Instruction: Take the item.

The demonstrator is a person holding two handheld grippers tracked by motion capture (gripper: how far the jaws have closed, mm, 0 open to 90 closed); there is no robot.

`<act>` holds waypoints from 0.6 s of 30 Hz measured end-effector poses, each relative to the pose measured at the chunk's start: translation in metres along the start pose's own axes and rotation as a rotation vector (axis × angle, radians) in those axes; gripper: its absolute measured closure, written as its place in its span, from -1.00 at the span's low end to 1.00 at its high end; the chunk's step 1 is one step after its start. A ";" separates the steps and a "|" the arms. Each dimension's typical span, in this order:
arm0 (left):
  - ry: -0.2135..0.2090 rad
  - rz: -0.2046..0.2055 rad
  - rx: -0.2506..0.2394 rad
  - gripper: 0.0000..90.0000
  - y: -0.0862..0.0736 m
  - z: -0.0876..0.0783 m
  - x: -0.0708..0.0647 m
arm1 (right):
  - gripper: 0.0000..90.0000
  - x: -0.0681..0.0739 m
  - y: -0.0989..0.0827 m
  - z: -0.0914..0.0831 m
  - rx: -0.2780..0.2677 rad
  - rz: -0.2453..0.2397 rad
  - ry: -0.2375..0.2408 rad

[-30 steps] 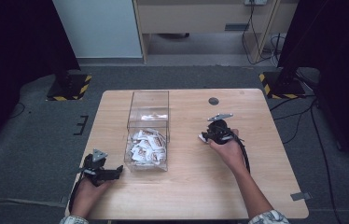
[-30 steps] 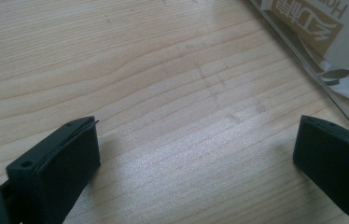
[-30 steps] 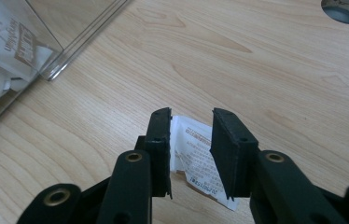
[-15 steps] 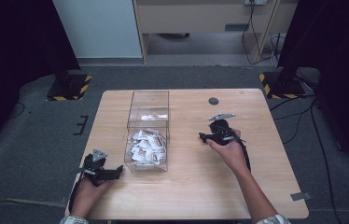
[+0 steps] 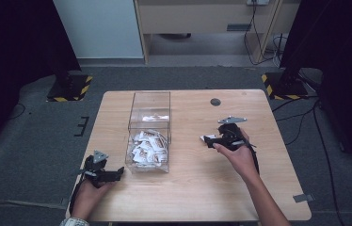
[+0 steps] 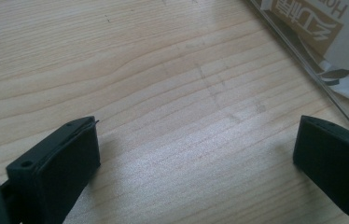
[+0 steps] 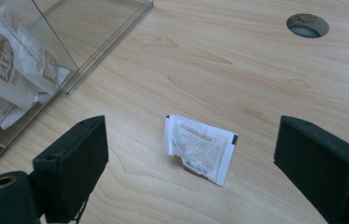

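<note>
A clear plastic box [image 5: 149,110] stands on the wooden table [image 5: 188,197] and holds several white sachets [image 5: 148,147]. One more white sachet [image 7: 199,148] lies flat on the wood to the right of the box, also visible from above [image 5: 207,138]. My right gripper [image 5: 214,140] hovers just over it. Its jaws have just been opening and now stand wide apart in the right gripper view [image 7: 193,140], with the sachet lying loose between them, untouched by either pad. My left gripper [image 5: 115,173] rests open near the box's front left corner, with bare wood between its jaws [image 6: 196,149].
A round cable hole [image 5: 215,101] sits in the table behind the right gripper. The box wall [image 6: 303,46] is close to the left gripper's right jaw. Dark floor surrounds the table, with cabinets behind.
The right gripper's jaws have opened and let go of the white sachet, which now lies on the table. The right hand has drawn back and up a little. The left hand has stayed still.
</note>
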State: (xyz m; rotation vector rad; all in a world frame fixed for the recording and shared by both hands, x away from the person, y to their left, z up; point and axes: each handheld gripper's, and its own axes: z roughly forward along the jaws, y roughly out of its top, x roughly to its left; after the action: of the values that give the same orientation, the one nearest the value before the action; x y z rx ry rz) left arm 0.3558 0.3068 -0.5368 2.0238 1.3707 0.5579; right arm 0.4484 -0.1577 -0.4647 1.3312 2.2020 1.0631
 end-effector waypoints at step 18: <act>0.000 0.000 0.000 -1.00 0.000 0.000 0.000 | -0.83 -0.001 -0.023 -0.020 0.002 0.001 -0.001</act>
State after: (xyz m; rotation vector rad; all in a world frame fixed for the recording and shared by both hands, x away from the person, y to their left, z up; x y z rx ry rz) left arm 0.3558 0.3068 -0.5368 2.0241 1.3707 0.5579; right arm 0.4226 -0.1735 -0.4686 1.3340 2.2029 1.0606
